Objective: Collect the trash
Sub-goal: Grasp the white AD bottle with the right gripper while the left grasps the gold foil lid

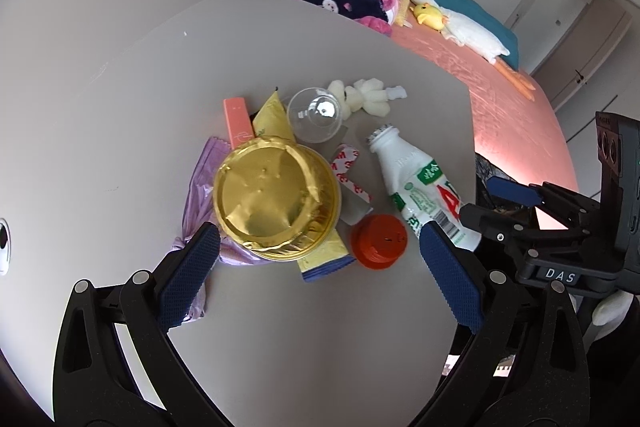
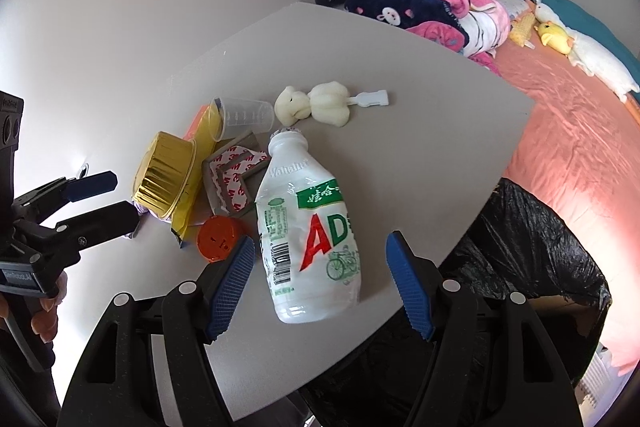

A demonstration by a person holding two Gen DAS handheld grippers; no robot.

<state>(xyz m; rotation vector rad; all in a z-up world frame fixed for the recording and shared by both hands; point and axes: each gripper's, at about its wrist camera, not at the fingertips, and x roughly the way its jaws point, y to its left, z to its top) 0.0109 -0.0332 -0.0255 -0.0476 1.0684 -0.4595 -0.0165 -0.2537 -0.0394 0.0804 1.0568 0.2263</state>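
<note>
Bedroom surroundings frame a pale grey tabletop (image 1: pixel 120 115), with a pink-sheeted bed (image 2: pixel 568 131) beyond its far edge and a bin lined with a black plastic bag (image 2: pixel 532 239) just off its near corner. Scattered trash lies around a round gold foil tray (image 1: pixel 276 195), which sits upside down on a lilac plastic bag (image 1: pixel 200 183). Behind the tray are a salmon-pink slim box (image 1: pixel 238 121), a yellow sachet (image 1: pixel 272 117) and a clear plastic measuring cup (image 1: pixel 314 115) on its side; further back lies a lump of white foam packing (image 1: pixel 366 95). Beside the tray, toward the bin, sit grey strips with red-printed white backing (image 1: pixel 350 175), an orange screw cap (image 1: pixel 380 241) and a white plastic drink bottle (image 2: pixel 308 227), uncapped and lying flat.

The left gripper (image 1: pixel 320 283) hangs above the tray's near rim, its blue pads well apart and holding nothing. The right gripper (image 2: pixel 320 283) straddles the bottle's lower half with jaws apart; its pads appear clear of the plastic, though the angle makes that hard to confirm.
</note>
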